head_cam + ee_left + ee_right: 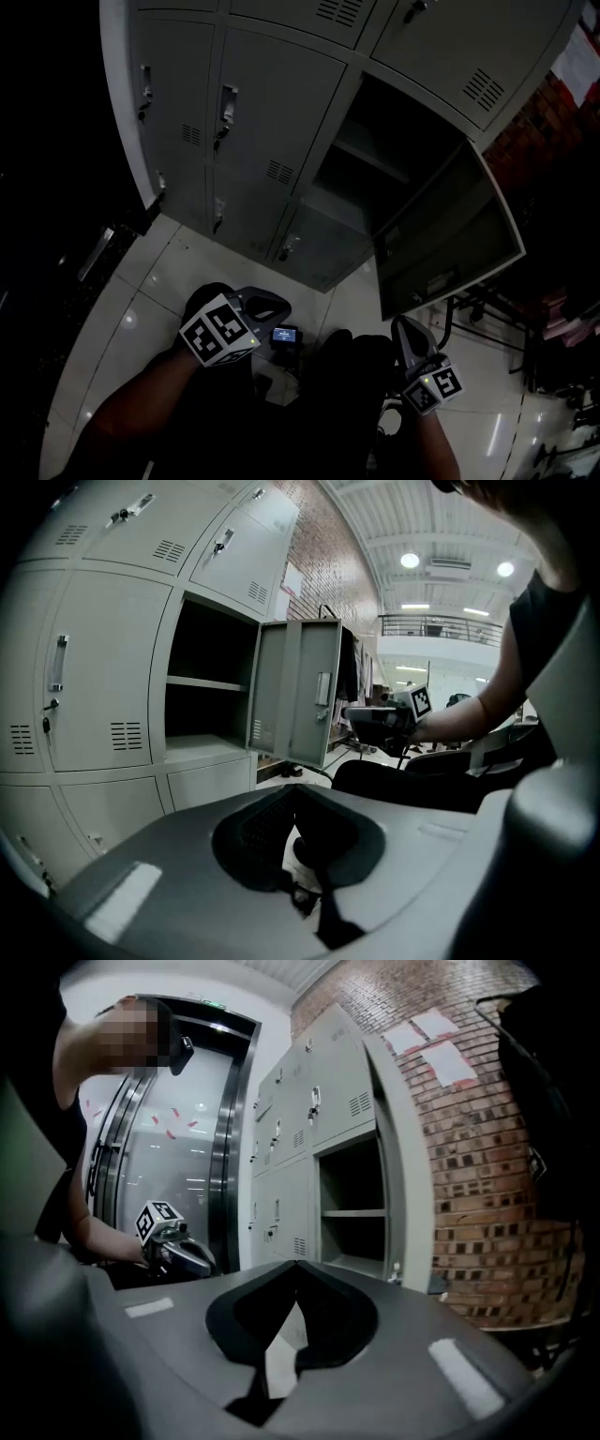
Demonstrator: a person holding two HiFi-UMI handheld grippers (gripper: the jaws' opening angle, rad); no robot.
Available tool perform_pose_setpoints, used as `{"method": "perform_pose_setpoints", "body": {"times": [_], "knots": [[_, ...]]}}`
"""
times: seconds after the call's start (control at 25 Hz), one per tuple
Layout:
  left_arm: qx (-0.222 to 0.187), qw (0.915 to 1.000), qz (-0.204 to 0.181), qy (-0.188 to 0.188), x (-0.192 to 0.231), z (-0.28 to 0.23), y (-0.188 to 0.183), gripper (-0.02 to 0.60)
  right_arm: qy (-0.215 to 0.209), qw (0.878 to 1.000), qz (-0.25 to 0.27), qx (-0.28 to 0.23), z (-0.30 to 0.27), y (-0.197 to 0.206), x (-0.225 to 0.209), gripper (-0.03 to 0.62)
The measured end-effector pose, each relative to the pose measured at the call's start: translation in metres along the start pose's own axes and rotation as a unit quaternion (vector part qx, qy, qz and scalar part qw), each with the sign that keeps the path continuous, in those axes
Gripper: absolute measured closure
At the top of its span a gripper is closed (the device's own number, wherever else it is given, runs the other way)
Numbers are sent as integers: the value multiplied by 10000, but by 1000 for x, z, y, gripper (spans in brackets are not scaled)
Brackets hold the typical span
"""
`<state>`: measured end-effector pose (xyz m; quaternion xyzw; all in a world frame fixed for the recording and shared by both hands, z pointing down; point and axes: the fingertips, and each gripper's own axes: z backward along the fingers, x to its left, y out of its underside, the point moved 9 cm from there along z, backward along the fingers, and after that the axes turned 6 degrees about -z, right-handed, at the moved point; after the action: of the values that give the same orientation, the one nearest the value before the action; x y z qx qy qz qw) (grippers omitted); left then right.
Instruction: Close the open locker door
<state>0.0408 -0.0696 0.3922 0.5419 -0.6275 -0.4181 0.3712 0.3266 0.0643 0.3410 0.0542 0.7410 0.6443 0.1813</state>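
Observation:
A bank of grey lockers (253, 122) stands ahead. One compartment (375, 159) is open, with a shelf inside. Its door (450, 234) swings out to the right; the left gripper view shows that door (300, 691) edge-on beside the dark opening (206, 696). Both grippers hang low over the floor, well short of the door. My left gripper (265, 306) (291, 789) is shut with nothing in it. The right gripper (411, 336) (296, 1265) is shut and empty too. Each gripper shows in the other's view: the right gripper (384, 714), the left gripper (173, 1246).
White floor tiles (141, 309) run up to the lockers. A small device with a lit screen (284, 335) sits between my grippers. Chair bases and clutter (487, 309) stand right of the open door. A brick wall (534, 122) lies behind, glass doors (178, 1147) to the left.

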Motion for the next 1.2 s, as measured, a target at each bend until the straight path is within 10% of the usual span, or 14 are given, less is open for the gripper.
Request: {"method": "perform_pose_setpoints", "body": {"times": [0.32, 0.64, 1.2], "knots": [[0, 10000, -15, 4, 0, -1, -1, 569, 966, 9951, 181, 61, 44, -23, -57, 519], [29, 10000, -32, -7, -1, -1, -1, 569, 530, 9984, -194, -43, 24, -45, -87, 352], [-6, 10000, -6, -5, -1, -1, -2, 569, -455, 9985, 299, 40, -22, -51, -56, 441]]}}
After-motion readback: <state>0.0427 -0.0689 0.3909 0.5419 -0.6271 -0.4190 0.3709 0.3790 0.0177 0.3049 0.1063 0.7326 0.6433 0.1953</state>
